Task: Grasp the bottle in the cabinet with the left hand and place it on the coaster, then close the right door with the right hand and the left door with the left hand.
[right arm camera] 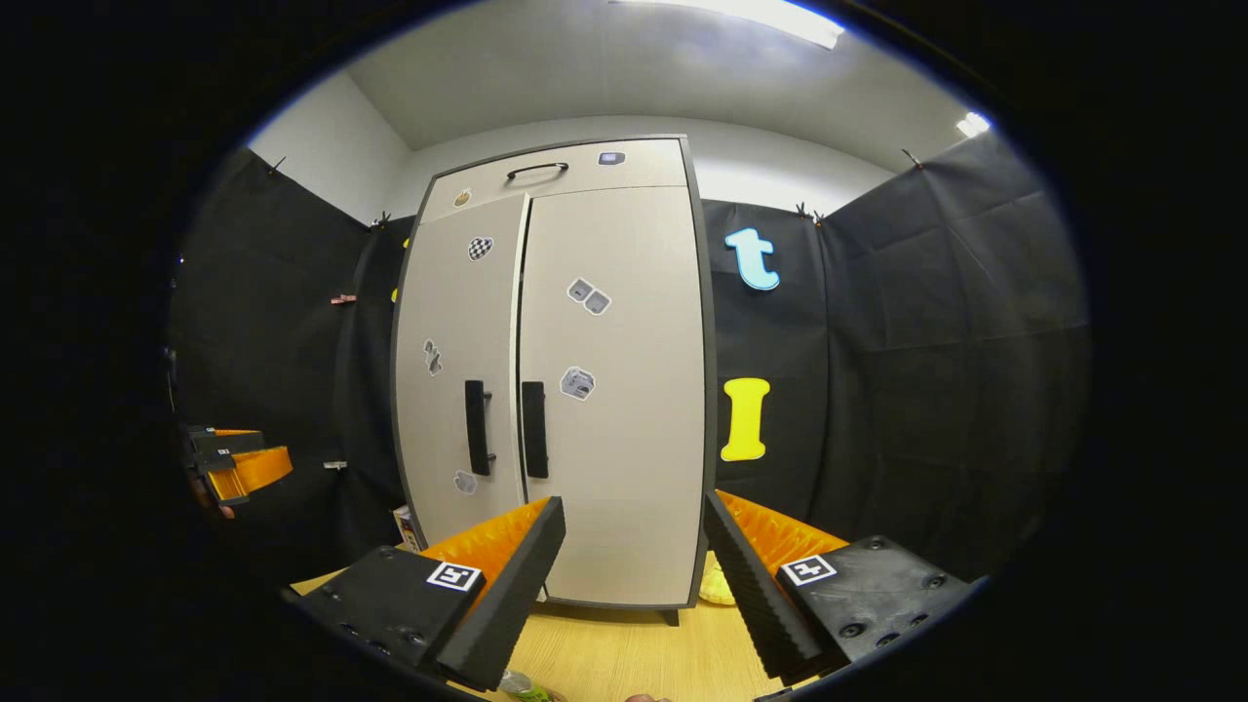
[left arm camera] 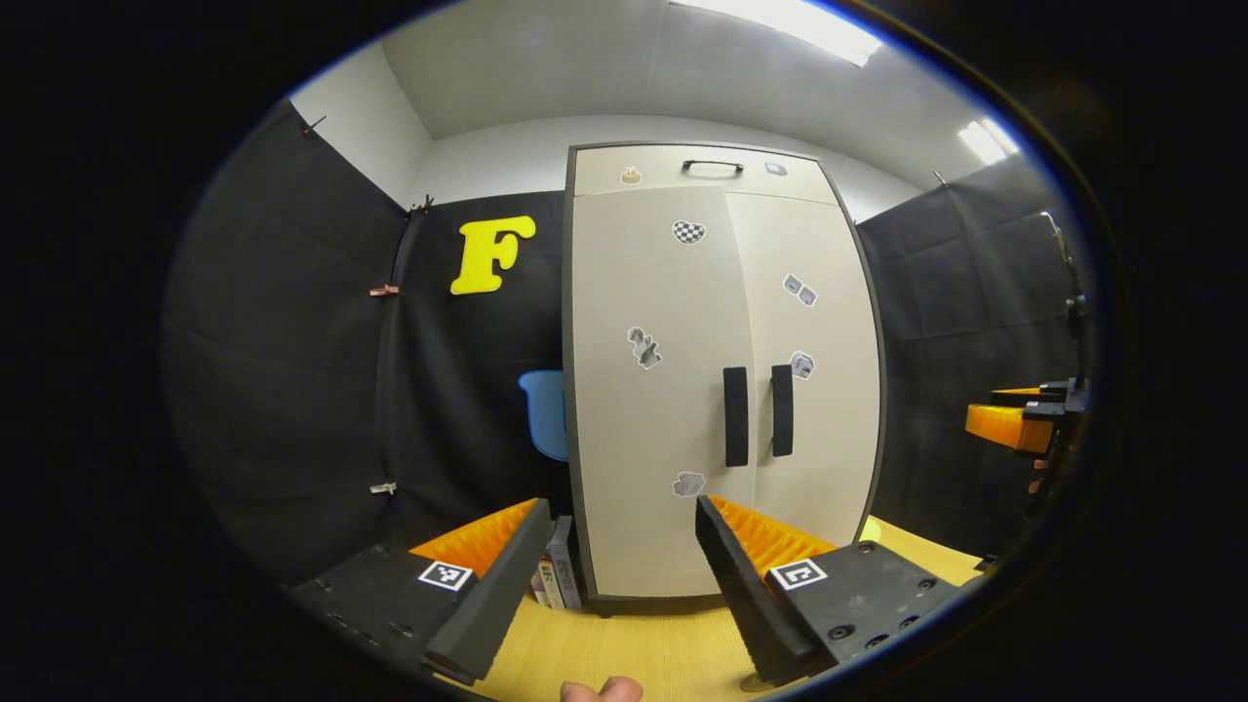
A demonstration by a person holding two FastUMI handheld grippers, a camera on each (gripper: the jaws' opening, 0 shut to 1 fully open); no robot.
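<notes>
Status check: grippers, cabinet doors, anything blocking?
Left gripper open, empty, facing the cabinet. Right gripper open, empty. Left door and right door both shut. Nothing between the grippers and the door handles.

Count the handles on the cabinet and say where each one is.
3. One horizontal top handle on the panel above the doors. Two upright ones side by side where the shut doors meet: the left door handle and the right door handle. The cabinet's sides are hidden.

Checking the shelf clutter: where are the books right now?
In the left gripper view, the books stand on the wooden table, against the cabinet's lower left corner.
</notes>
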